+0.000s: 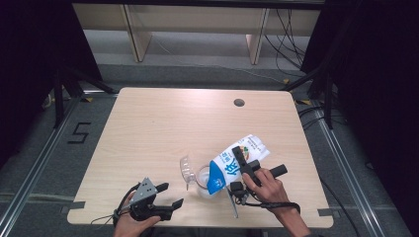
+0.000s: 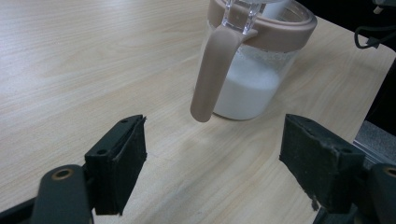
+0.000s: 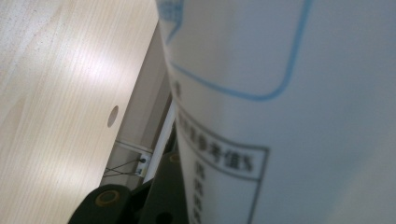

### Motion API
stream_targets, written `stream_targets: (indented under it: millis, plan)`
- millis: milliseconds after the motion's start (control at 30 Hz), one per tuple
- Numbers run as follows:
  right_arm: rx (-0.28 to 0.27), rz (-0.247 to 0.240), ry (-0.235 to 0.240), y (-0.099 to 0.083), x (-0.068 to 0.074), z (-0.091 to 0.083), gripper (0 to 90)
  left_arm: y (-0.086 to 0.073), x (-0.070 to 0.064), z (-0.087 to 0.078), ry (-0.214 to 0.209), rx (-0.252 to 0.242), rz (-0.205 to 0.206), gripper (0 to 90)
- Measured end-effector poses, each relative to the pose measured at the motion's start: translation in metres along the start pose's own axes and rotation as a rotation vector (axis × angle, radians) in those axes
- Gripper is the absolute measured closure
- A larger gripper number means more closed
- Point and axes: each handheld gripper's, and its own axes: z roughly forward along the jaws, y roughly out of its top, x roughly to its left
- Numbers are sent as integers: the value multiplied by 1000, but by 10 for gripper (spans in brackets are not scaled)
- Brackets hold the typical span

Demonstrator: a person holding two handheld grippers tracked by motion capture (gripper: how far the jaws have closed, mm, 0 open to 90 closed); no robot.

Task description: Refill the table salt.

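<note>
High view puts my right gripper [image 1: 243,168] clamped on the blue-and-white milk carton [image 1: 236,163], tipped over the clear glass jug with a tan rim and handle [image 1: 203,180] at lower centre. My left gripper [image 1: 169,194] rests lower left, jaws spread wide, holding nothing.

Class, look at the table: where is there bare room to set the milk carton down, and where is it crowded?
Free: the table far half up to the round hole, and its left side. Crowded: near edge, where the jug, tilted carton, right gripper and left gripper gather.
</note>
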Motion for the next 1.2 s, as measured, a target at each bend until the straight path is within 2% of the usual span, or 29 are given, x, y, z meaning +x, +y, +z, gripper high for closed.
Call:
stream_targets:
  millis: [33,67,167,267,300,333,367,400,433,467,533,567,600,633,667,733,767,800,833,867,900,1000,1033,1100,1200]
  plan:
    - [-1,-5,-1,0,-1,0,799,0,0,0,0,0,0,221]
    - [-7,-32,-6,0,-3,0,800,0,0,0,0,0,0,221]
    - [-5,-15,-10,0,-2,0,801,0,0,1,-4,-3,-5,221]
    - [-20,-42,-19,0,-5,1,803,0,1,0,-4,-2,6,221]
    - [-3,-2,-4,-1,-1,0,803,0,0,0,0,-1,-3,221]
    - [-14,49,-43,0,0,1,804,0,0,0,0,0,-2,221]
    - [-15,60,-44,0,1,1,804,0,0,0,0,0,-3,221]
    - [-9,52,-26,0,1,1,805,0,0,0,0,0,-2,221]
    - [20,42,4,-1,1,-1,805,0,0,0,0,1,-2,221]
    - [-15,80,-46,1,2,1,806,0,0,0,0,0,-2,221]
    - [5,38,-13,0,0,-1,806,0,0,0,0,0,-3,221]
    - [-6,76,-24,1,3,0,806,0,0,0,-2,-1,-2,221]
    - [-2,57,-23,0,1,0,807,0,0,0,-3,-2,-3,221]
    - [20,49,2,-1,1,-2,807,0,0,1,-1,-4,1,221]
    - [-12,65,-39,0,1,1,808,0,-1,1,-2,-6,-8,221]
    - [-12,67,-35,0,1,1,808,0,0,1,-4,-4,-1,220]
    - [4,36,-19,0,-1,0,808,0,0,1,-5,-7,-7,221]
    - [-13,66,-35,0,1,1,808,0,0,1,-7,-8,5,221]
    - [-16,40,-43,0,-2,1,809,0,0,1,-5,-7,-1,221]
    - [-5,16,-32,0,-3,0,809,0,0,1,-7,-11,-6,221]
    - [-5,8,-25,0,-3,0,809,0,0,1,-12,-10,5,221]
    - [8,54,-22,-1,0,-1,809,0,0,1,-6,-9,-8,221]
    - [6,54,-22,-1,-1,-1,809,0,1,0,-4,-2,11,221]
    - [10,49,-20,-1,-1,-1,811,0,0,1,-6,-4,1,221]
    - [-4,13,-30,-1,-4,0,811,0,0,1,-5,-3,2,221]
